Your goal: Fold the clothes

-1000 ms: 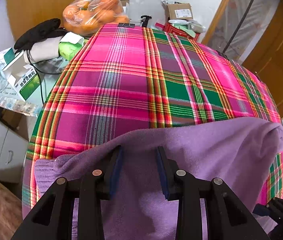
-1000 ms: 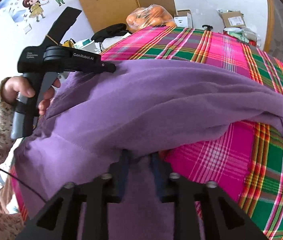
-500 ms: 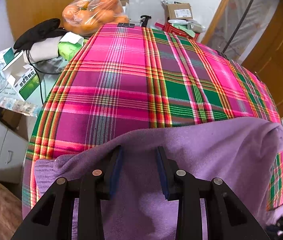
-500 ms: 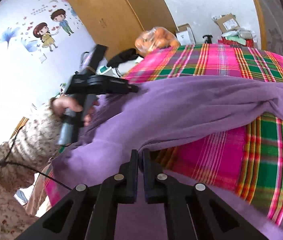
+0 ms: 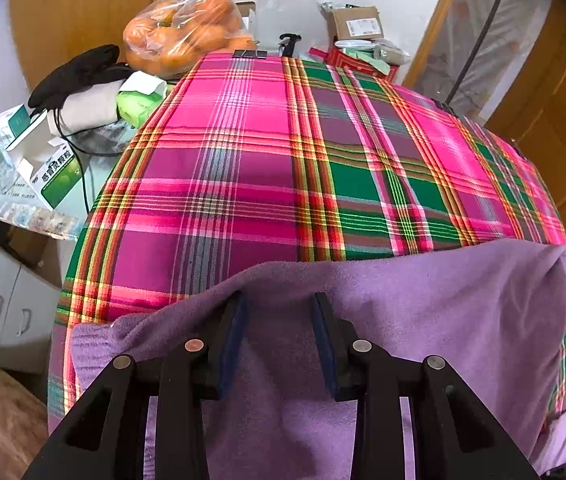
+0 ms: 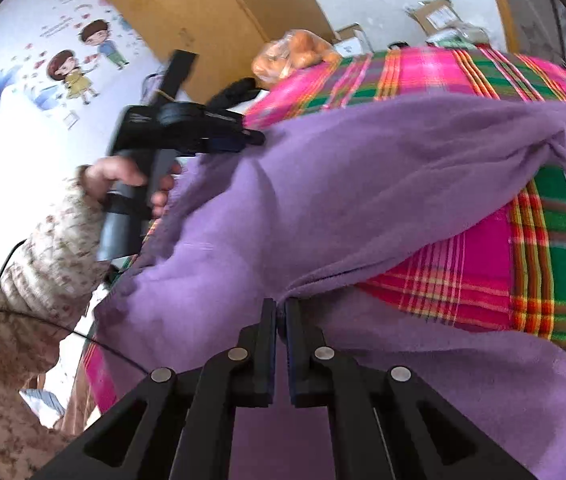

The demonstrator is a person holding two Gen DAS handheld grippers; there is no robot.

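A purple fleece garment [image 5: 423, 320] lies bunched along the near edge of a table covered by a pink and green plaid cloth [image 5: 283, 160]. My left gripper [image 5: 279, 304] rests on the garment's left end, its jaws apart, with flat fabric showing between them. In the right wrist view that same left gripper [image 6: 257, 139] touches the far edge of the garment [image 6: 363, 184], held by a hand [image 6: 123, 172] in a floral sleeve. My right gripper [image 6: 280, 308] is shut on the garment's near hem, where a fold hangs over the plaid cloth [image 6: 543, 272].
Left of the table are medicine boxes [image 5: 51, 172], a black cloth [image 5: 79, 68] and cables. A bag of oranges [image 5: 187, 28] sits at the far edge. A cardboard box [image 5: 357, 24] and wooden doors stand behind.
The right gripper's jaws closed on the garment's hem, then it slid sideways and rolled, tilting its view. The left gripper stayed where it was.
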